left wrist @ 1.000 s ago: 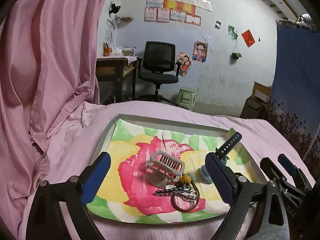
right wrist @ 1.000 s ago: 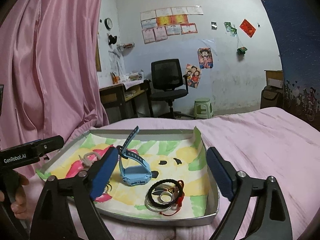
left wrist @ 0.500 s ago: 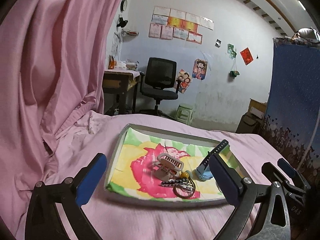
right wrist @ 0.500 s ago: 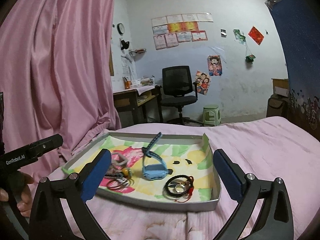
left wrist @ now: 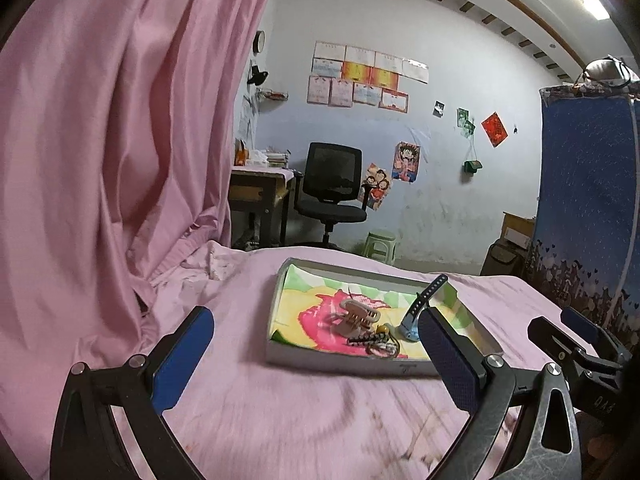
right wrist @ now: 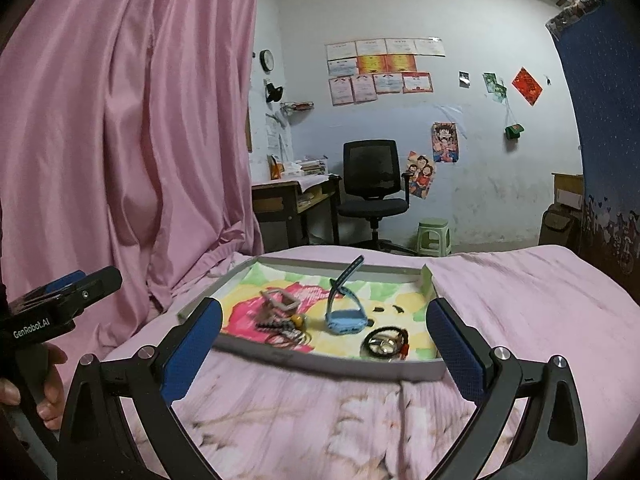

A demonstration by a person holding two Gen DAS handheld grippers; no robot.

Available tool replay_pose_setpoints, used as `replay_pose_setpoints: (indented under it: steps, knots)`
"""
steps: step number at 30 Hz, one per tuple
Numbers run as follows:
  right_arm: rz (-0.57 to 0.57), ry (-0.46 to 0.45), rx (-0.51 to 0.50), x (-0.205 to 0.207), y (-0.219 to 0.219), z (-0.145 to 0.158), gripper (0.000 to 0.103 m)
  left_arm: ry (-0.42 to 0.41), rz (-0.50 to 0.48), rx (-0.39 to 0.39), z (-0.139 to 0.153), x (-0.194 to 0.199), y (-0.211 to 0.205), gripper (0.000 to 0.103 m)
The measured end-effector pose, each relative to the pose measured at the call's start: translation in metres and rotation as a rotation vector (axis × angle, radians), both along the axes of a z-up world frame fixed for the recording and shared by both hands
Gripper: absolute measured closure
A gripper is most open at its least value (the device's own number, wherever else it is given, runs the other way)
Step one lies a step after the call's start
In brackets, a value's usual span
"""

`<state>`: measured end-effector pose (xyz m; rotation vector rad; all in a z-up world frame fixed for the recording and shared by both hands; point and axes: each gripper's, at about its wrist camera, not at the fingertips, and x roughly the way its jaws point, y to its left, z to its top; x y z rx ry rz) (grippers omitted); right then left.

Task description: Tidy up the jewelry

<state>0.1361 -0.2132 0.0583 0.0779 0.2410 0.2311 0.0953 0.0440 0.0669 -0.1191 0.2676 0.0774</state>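
In the left wrist view, the left tongs (left wrist: 316, 354) are hanging wide open and empty over the pink bed (left wrist: 304, 412), short of the tray (left wrist: 344, 362). In the tray are lying a beige hair claw (left wrist: 357, 317), a blue watch (left wrist: 416, 320) and a patterned clip (left wrist: 370, 338); no writing is legible here.

In the right wrist view, the right tongs (right wrist: 324, 344) are gaping equally wide, gripping nothing, near the tray's (right wrist: 320, 362) front rim. Only this view is showing the black bracelet with rings (right wrist: 385, 342) at the tray's front right and "GenRobot.AI" on the other tool (right wrist: 48, 312), gripped by a hand (right wrist: 48, 392).
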Motion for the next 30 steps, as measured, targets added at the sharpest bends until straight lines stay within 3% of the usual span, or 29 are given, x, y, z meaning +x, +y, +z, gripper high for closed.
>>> replay_pose_setpoints:
  steps: [20, 30]
  knots:
    - [-0.037, -0.041, -0.035, -0.083, -0.003, -0.010, 0.002, -0.063, 0.015, 0.031, -0.033, -0.079, -0.003, 0.000]
    - [-0.073, -0.075, -0.011, -0.100, -0.015, -0.024, 0.001, -0.054, -0.004, 0.029, -0.048, -0.084, -0.006, 0.000]
